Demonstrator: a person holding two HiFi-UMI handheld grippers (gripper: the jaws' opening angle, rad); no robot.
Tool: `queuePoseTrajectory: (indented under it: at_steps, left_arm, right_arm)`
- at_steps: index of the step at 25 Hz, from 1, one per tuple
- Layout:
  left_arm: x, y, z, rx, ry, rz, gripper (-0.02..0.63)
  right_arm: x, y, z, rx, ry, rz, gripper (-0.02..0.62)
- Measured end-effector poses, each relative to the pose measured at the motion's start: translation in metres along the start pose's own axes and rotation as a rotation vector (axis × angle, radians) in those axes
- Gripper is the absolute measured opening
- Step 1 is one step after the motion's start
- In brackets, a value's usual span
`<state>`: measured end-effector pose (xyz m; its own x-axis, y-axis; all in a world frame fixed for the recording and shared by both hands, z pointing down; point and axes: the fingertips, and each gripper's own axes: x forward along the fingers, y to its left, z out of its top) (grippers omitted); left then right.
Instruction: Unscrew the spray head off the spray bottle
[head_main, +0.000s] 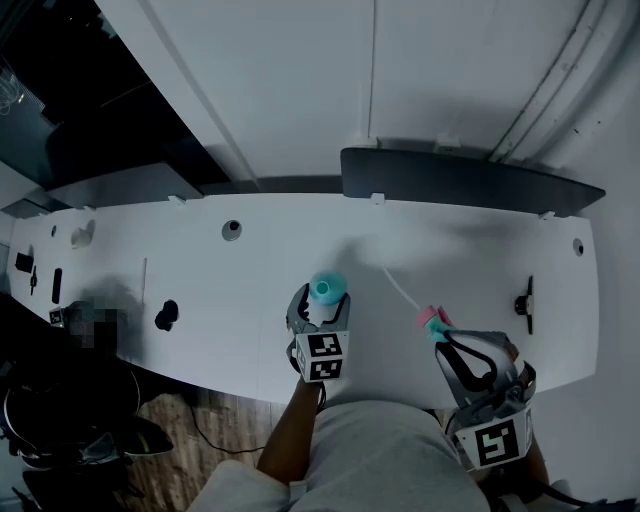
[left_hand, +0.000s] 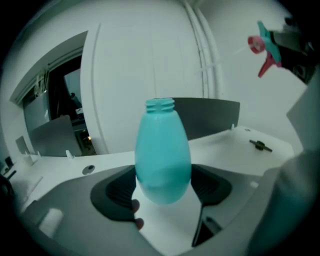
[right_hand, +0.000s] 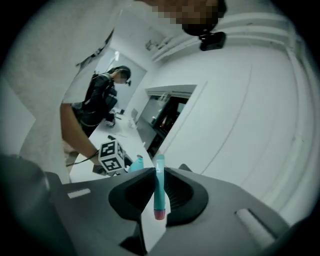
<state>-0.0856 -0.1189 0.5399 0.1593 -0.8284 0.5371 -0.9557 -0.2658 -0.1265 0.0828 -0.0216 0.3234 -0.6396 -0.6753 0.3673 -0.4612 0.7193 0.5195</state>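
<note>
The teal spray bottle (head_main: 327, 288) stands on the white table (head_main: 200, 270) near its front edge, and my left gripper (head_main: 320, 308) is shut on its body. In the left gripper view the bottle (left_hand: 162, 150) fills the gap between the pads, and its threaded neck (left_hand: 160, 104) is bare. The spray head (head_main: 432, 322), pink and teal with a thin white dip tube (head_main: 398, 288), is off the bottle. My right gripper (head_main: 446, 338) is shut on it, to the right of the bottle and above the table. In the right gripper view the head (right_hand: 159, 192) stands pinched between the pads.
A black knob-like thing (head_main: 166, 316) lies left of the bottle, a black tool (head_main: 527, 303) at the right, and a round hole (head_main: 232, 230) farther back. A dark panel (head_main: 470, 180) runs along the table's rear edge. Another person (right_hand: 102, 102) stands beyond the table.
</note>
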Motion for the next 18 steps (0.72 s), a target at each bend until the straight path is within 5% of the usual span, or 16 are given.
queuePoseTrajectory:
  at_steps: [4,8,13,18]
  left_arm:
    - [-0.011,0.001,0.012,0.003,-0.034,0.006,0.339]
    - [-0.024,-0.015,0.035,-0.01,-0.078,-0.037,0.341]
    - [-0.045,-0.028,0.056,-0.043,-0.134,-0.096,0.341]
    - [-0.062,-0.039,0.059,-0.085,-0.161,-0.175,0.341]
  right_arm:
    - [0.003,-0.019,-0.022,0.237,-0.031,-0.117,0.055]
    - [0.023,-0.026,-0.032,0.361,-0.13,-0.191,0.055]
    - [0.041,-0.027,-0.076,0.586,-0.076,-0.348,0.055]
    - [0.047,-0.013,-0.098,0.682,-0.058,-0.431,0.057]
